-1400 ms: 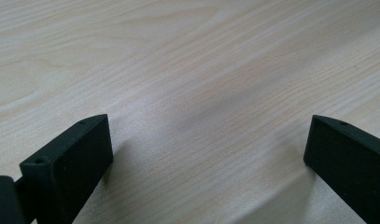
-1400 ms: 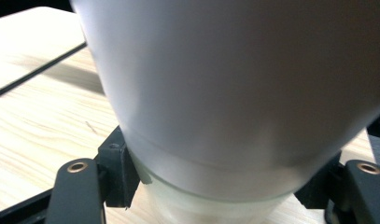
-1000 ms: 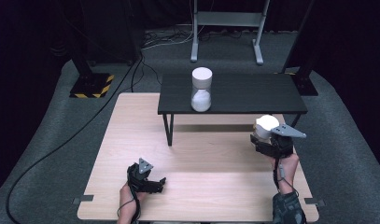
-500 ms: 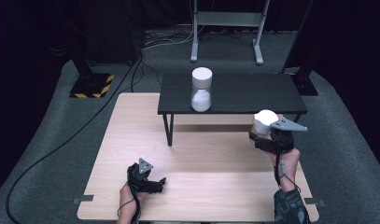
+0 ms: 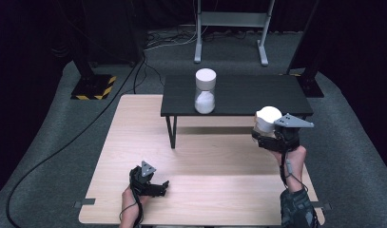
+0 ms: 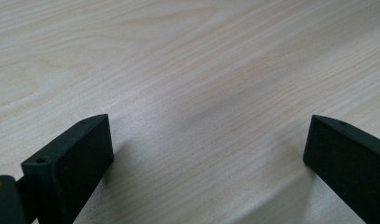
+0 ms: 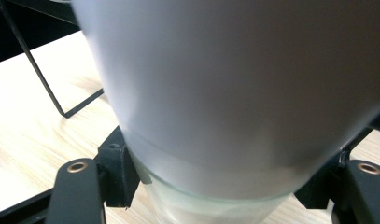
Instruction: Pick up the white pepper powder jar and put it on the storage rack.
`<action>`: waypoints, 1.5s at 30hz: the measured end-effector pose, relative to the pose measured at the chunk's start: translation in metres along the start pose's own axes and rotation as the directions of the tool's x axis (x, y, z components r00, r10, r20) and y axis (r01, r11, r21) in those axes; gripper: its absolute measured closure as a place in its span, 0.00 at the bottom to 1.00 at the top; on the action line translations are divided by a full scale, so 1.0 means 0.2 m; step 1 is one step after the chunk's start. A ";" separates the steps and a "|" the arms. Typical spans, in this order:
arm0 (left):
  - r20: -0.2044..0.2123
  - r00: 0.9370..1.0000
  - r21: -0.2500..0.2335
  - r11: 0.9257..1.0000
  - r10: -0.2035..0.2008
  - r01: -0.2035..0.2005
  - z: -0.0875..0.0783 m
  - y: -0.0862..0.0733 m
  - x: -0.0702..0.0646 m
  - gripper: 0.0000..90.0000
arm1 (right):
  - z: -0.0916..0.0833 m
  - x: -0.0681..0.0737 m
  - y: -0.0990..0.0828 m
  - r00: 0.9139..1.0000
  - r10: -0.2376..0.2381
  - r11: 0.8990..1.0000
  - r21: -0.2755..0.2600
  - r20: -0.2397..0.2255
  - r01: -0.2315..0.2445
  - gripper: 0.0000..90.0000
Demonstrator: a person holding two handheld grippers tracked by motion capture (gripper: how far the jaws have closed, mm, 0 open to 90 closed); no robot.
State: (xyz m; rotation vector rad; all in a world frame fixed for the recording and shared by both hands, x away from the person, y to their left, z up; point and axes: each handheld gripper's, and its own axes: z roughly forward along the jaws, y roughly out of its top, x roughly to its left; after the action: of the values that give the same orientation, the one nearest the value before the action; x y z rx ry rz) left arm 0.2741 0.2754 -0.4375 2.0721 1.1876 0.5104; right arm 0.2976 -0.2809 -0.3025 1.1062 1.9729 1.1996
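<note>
Right gripper (image 5: pixel 266 135) clamped on white jar (image 5: pixel 267 118), held above tabletop's (image 5: pixel 134 137) right edge, beside black shelf (image 5: pixel 238 95). Left gripper (image 5: pixel 158 186) wide open, empty, near front edge. Advised: keep jar upright, clear shelf's front edge, set beside second jar (image 5: pixel 205 90).

Black side table (image 5: pixel 238 95) w/ white jar (image 5: pixel 205 91) blocks far side, wood tabletop (image 5: pixel 215 161) btwn hands open

A white-capped jar (image 5: pixel 267 118) of clear glass sits between black jaws of the right gripper (image 5: pixel 265 135), topped by a grey plate. A matching white jar (image 5: pixel 205 91) stands on a black shelf (image 5: pixel 257 95) above a pale wood-grain table (image 5: pixel 134 137). Yellow-and-black hazard stripes mark a stand base (image 5: pixel 92 87) on grey carpet (image 5: pixel 53 142).
</note>
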 end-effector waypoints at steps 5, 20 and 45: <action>0.000 1.000 0.000 1.000 -0.001 0.001 0.00 0.00 0.00 0.02 | 0.00 0.01 0.03 1.000 -0.006 1.000 0.004 -0.002 0.006 0.33; 0.001 1.000 -0.003 1.000 -0.003 0.003 0.00 0.00 0.00 0.02 | -0.05 0.01 0.12 0.999 -0.039 0.999 -0.018 -0.017 0.039 0.33; 0.001 1.000 0.000 1.000 0.000 0.000 0.00 0.00 0.00 0.02 | -0.06 -0.02 0.28 0.999 -0.047 0.998 -0.042 -0.012 0.047 0.33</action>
State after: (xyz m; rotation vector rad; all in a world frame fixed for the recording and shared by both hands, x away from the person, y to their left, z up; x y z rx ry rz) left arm 0.2742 0.2756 -0.4376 2.0719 1.1868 0.5094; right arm 0.3105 -0.2756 -0.2462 1.0283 1.9644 1.2204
